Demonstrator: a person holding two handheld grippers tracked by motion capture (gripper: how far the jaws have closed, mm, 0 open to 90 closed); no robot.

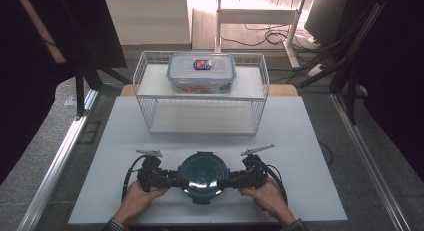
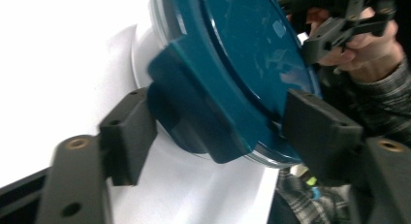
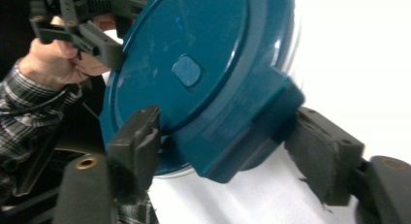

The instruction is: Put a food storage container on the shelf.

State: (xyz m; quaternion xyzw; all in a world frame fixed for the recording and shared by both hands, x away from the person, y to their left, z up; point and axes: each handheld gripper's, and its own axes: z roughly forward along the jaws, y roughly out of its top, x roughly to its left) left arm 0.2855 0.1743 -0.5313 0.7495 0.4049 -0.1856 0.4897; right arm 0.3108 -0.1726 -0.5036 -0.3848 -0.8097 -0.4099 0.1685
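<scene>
Bench under a white sheet carries a round container with a teal lid, the landmark for everything else. In the high view it sits at the near edge, between the two hands. The left gripper meets its left side and the right gripper its right side, each pointing inward at a side clasp; that mirrored hold looks chosen to work both clasps together, or to lift the container level. Beyond the container stands a white wire basket with a shelf, and on that shelf a clear rectangular lidded box, well apart from the round one.

In the left gripper view, the teal lid fills the upper frame and its clasp tab lies between the two black fingers, which stand wide, one just beside the tab and the other at the lid rim. I cannot tell whether they press it. The right hand appears past the lid.

In the right gripper view, the lid shows a small raised square at centre. Its near clasp sits between fingers spread wide around it, seemingly not clamped. The left hand holds the far side.
</scene>
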